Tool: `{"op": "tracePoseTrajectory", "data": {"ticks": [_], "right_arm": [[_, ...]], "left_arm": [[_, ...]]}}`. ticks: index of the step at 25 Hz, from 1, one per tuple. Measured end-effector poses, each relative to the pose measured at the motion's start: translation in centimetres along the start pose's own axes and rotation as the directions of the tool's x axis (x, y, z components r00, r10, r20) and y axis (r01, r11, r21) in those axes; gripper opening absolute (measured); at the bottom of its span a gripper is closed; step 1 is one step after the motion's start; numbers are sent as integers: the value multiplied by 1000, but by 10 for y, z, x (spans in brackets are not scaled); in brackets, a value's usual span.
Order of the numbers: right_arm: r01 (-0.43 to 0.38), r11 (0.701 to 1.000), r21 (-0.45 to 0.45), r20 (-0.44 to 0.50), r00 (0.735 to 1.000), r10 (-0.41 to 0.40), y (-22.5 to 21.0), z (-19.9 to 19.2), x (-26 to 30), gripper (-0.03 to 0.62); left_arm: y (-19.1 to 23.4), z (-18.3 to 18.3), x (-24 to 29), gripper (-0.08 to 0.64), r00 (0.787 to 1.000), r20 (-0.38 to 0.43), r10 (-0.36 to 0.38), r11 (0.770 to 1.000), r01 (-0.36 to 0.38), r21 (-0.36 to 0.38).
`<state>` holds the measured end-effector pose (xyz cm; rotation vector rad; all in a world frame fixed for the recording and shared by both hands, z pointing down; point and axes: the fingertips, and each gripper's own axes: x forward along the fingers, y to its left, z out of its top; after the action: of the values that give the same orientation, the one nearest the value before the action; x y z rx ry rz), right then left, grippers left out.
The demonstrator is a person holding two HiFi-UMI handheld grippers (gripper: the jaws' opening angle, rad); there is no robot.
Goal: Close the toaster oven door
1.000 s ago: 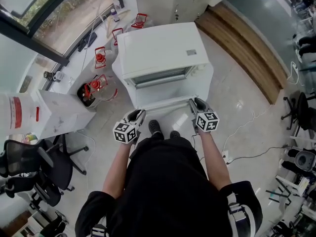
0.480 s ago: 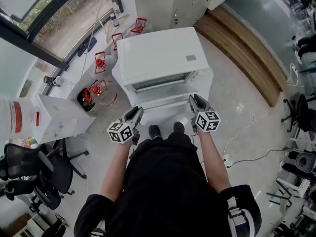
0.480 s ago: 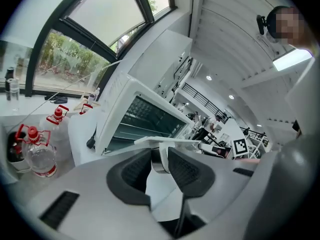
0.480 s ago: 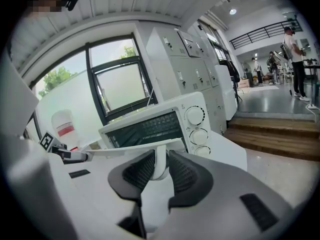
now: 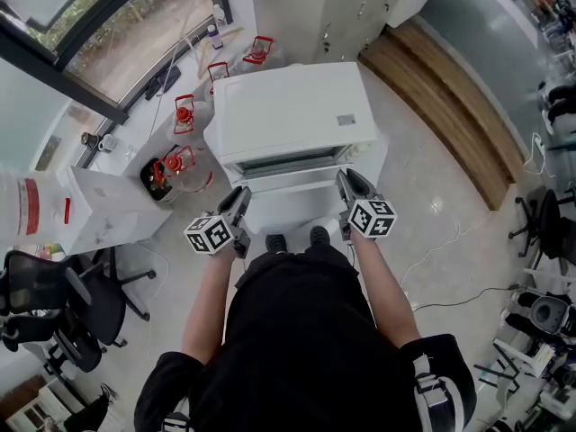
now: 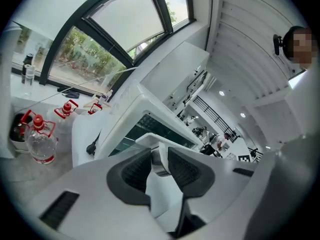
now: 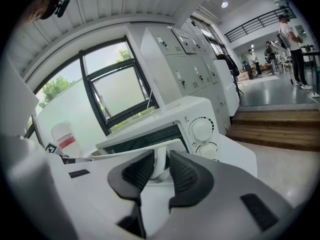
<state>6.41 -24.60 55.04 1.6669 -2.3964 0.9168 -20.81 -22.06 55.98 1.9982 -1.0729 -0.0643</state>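
Observation:
The white toaster oven stands on a white stand in front of me. Its glass door is partly raised, tilted up toward the oven front. My left gripper is shut on the left end of the white door handle, its pads pressing the handle's post. My right gripper is shut on the handle's right end, the pads clamping the post. In the right gripper view, two round knobs show beside the dark door glass.
Red-capped clear bottles stand on the floor left of the oven, also seen in the left gripper view. A white box and black office chairs lie further left. A wooden step runs at right, with lockers behind.
Both grippers have risen and moved toward the oven with the handle. The door has swung up from nearly flat to steeply tilted.

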Motion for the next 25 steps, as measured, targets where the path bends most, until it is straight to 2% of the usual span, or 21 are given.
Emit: {"op": "tracePoseTrajectory", "data": {"ticks": [3,9,25], "right_arm": [[1,1000,-3,-12,1000,-1,-2,12,9,114],[-21,1000,4,-5,1000,21,-2,27,25,115],[-62,998,9,3,998,62,-4,41,41,121]], "left_arm": [[0,12,9,117,1000,13,23,999,-22,-25],[1,31,19,117,998,46,35,999,-34,-29],[6,47,30,117,996,86,39,999,-37,-24]]}}
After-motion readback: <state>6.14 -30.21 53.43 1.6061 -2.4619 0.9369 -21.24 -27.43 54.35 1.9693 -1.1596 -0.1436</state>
